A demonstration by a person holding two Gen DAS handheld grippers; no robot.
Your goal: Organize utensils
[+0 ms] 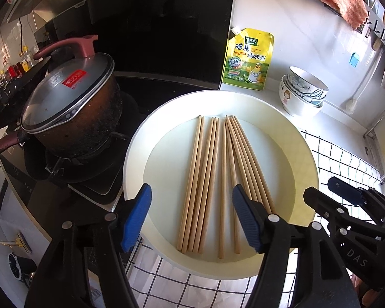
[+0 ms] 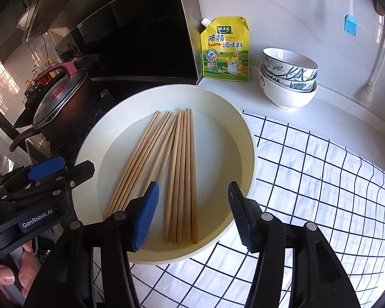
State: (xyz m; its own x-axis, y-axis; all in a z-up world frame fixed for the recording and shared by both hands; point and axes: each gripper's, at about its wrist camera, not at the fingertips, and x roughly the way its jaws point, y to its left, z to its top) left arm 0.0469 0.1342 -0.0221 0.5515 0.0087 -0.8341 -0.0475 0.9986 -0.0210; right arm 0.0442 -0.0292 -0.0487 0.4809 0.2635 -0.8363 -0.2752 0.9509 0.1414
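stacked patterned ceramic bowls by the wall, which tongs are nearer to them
Right. The right tongs hang open over the white round tray's side nearest the stacked patterned ceramic bowls; the left tongs hang open over the tray's stove side, farther away.

A round cream-white plastic tray (image 2: 243, 128) holds pale wooden chopsticks (image 2: 181, 177) lying side by side. The right gripper (image 2: 193, 215) hovers over the tray's near edge, blue-padded jaws apart and empty. Behind the tray stands a yellow seasoning pouch (image 2: 225, 50); right of that, stacked white bowls (image 2: 288, 79).
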